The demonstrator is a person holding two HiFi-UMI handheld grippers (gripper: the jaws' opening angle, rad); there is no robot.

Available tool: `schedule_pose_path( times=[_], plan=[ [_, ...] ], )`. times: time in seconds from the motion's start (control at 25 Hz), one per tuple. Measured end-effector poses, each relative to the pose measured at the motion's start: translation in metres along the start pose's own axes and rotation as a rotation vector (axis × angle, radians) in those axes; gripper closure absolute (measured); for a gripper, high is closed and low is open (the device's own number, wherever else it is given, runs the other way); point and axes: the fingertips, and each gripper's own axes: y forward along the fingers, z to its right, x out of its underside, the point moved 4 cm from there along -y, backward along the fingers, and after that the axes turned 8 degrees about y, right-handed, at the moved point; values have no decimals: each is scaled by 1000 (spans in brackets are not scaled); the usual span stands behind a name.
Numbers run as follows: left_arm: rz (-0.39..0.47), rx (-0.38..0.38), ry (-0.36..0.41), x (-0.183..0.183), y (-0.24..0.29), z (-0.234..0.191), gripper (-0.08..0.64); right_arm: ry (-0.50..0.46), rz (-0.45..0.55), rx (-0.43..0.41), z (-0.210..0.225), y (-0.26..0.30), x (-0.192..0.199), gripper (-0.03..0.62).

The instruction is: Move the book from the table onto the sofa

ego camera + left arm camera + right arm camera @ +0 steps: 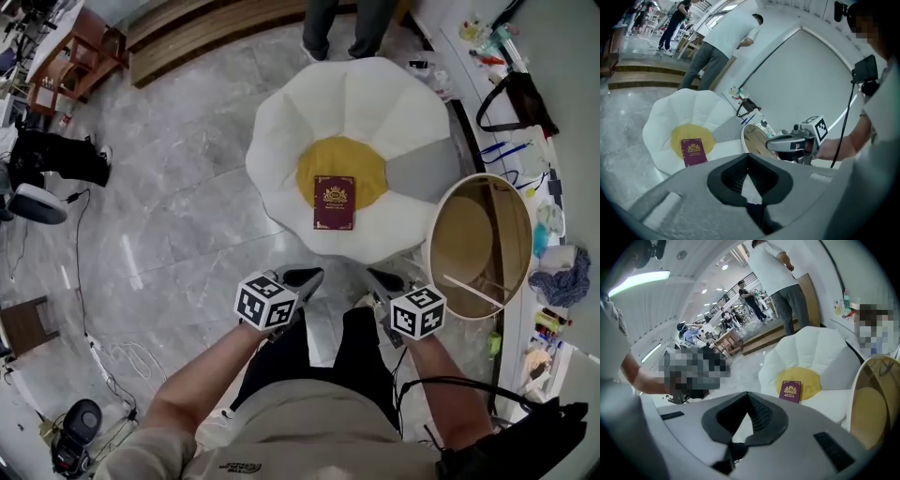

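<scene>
A maroon book [335, 202] [693, 151] [790, 391] with a gold crest lies flat on the yellow centre of the white flower-shaped sofa [309, 112] [689, 110] [820, 348]. Neither gripper touches it. My left gripper [307, 275] [749, 171] hangs shut and empty, close to my body and well short of the sofa's near edge. My right gripper [378, 277] [747, 413] is beside it at the same height, also shut with nothing between its jaws. The round wooden table [433, 246] [752, 136] [874, 399] stands to the right of the sofa with no book on it.
A person [337, 28] [717, 42] [780, 282] stands just behind the sofa. Wooden steps [187, 37] run along the back. A cluttered ledge with a black bag [511, 98] lines the right side. Cables [112, 356] and dark gear [56, 155] lie on the marble floor at left.
</scene>
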Motion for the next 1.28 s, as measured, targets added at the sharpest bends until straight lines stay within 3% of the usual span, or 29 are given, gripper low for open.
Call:
schedule_pose_path(
  times=[0.24, 0.52, 1.28],
  plan=[
    [3, 63, 37, -19, -37, 56, 552, -99, -11, -24, -50, -38, -9, 580],
    [-20, 86, 67, -26, -64, 91, 552, -141, 28, -37, -87, -69, -23, 580],
    [-18, 122, 146, -39, -88, 104, 552, -232, 57, -29, -135, -81, -33, 580]
  ],
)
